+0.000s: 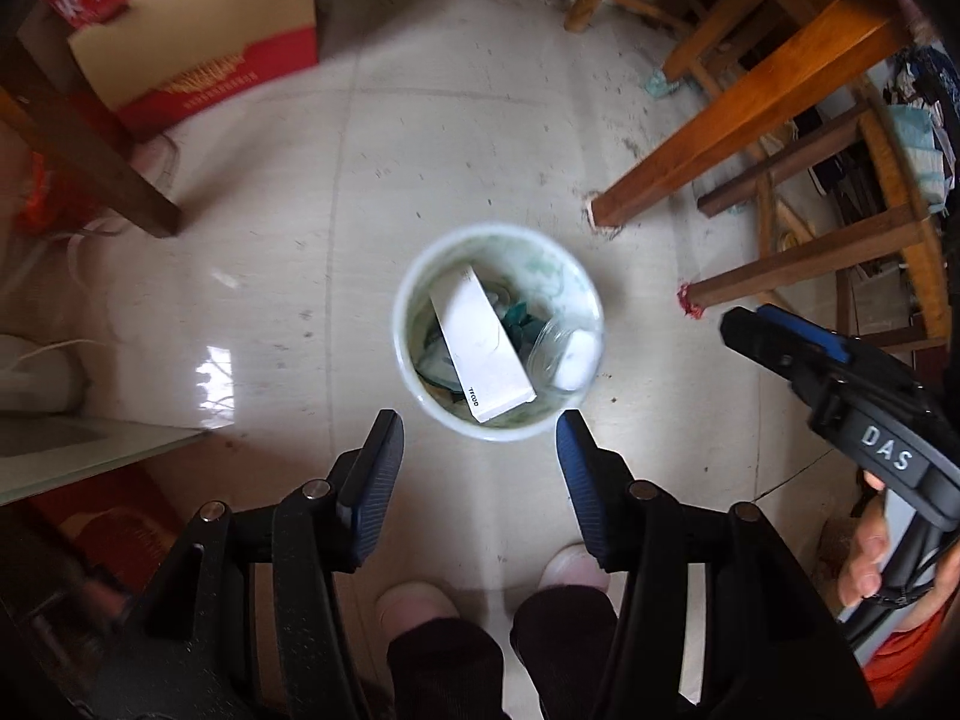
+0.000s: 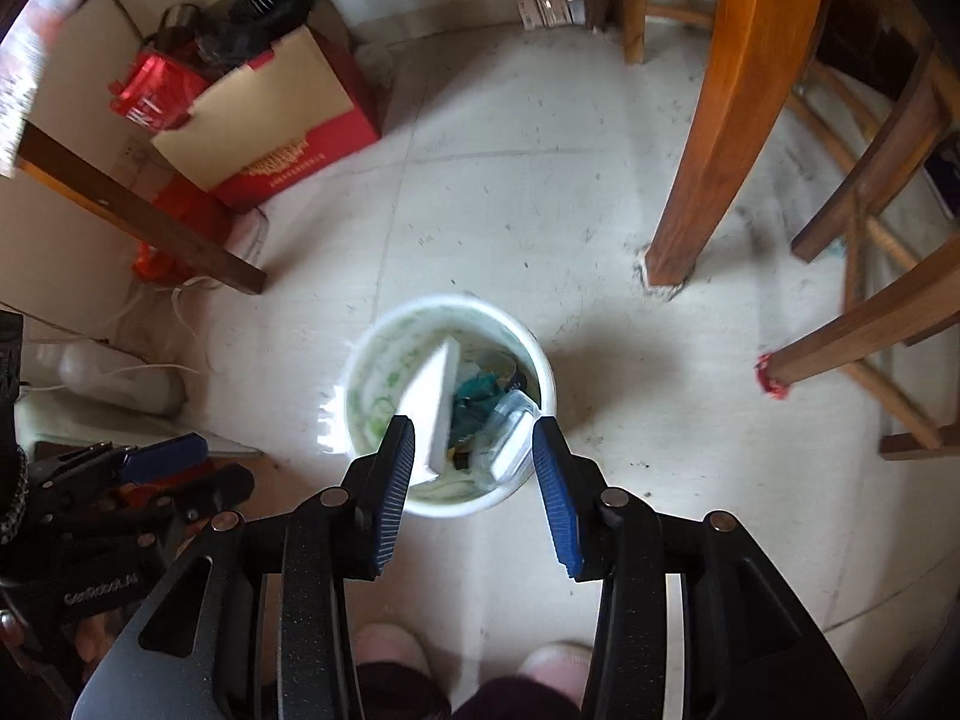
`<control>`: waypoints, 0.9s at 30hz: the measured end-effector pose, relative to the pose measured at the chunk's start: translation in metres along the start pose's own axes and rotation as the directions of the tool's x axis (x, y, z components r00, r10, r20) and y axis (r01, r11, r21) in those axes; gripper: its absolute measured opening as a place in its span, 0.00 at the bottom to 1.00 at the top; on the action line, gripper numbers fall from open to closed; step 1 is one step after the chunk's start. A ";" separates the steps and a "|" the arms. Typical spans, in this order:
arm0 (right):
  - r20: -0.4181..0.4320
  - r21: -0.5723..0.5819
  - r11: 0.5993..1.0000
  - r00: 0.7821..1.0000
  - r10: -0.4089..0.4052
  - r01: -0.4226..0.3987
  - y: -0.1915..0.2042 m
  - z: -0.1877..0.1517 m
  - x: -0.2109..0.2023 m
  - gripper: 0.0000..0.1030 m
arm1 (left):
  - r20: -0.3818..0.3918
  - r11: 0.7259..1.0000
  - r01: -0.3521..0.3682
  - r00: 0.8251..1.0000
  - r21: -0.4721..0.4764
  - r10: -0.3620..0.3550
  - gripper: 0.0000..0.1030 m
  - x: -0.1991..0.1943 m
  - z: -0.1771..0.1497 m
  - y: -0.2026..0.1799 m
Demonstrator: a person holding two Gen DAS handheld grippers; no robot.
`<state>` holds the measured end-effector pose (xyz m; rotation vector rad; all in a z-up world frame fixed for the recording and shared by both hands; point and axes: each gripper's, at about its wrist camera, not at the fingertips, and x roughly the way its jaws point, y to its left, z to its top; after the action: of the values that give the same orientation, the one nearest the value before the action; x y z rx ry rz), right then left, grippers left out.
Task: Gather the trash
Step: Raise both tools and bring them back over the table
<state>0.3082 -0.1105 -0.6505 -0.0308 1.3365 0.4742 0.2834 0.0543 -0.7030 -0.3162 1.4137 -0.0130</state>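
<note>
Already both the left gripper (image 1: 480,444) and right gripper (image 2: 474,450) hang open and empty above the bin (image 1: 420,300), where the tall white box (image 1: 480,342) leaning against its rim could tip out if knocked.

Both grippers point steeply down: left gripper (image 1: 480,429) jaws parted, nothing between; right gripper (image 2: 474,435) likewise parted and empty; feet (image 1: 414,600) below.

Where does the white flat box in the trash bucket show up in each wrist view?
Left wrist: the white flat box lies slanted in the bucket, centre frame, just above the left tongs.
Right wrist: the same box is seen edge-on, standing in the bucket's left half, just above the left finger of the right tongs.
Shared landmark: the red-and-tan carton, upper left in both.
</note>
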 end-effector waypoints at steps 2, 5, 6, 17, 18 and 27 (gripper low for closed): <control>0.006 -0.022 1.000 1.000 -0.008 0.009 0.011 0.011 -0.036 0.36 | 0.008 1.000 -0.001 1.000 -0.008 0.001 0.51 -0.031 0.004 -0.005; 0.026 -0.047 0.999 1.000 -0.017 0.018 0.025 0.026 -0.082 0.36 | 0.032 1.000 -0.014 0.999 -0.004 0.014 0.51 -0.088 0.009 -0.017; 0.035 -0.052 0.998 0.999 -0.017 0.019 0.029 0.032 -0.101 0.36 | 0.040 1.000 -0.015 0.999 -0.002 0.015 0.51 -0.107 0.012 -0.021; 0.186 -0.063 0.998 0.982 0.009 0.002 0.085 0.088 -0.324 0.36 | 0.239 0.999 -0.026 0.971 0.039 0.016 0.51 -0.348 0.048 -0.076; 0.203 -0.065 0.998 0.979 0.011 0.003 0.089 0.090 -0.339 0.36 | 0.265 0.999 -0.025 0.964 0.046 0.012 0.51 -0.375 0.050 -0.081; 0.461 -0.084 0.994 0.887 -0.017 0.063 0.142 0.101 -0.500 0.36 | 0.514 0.983 -0.092 0.858 0.159 -0.003 0.58 -0.549 0.041 -0.106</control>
<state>0.2769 -0.1095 -0.1223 -0.0243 0.8423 0.4754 0.2524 0.0684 -0.1436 -0.1209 0.8771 -0.0162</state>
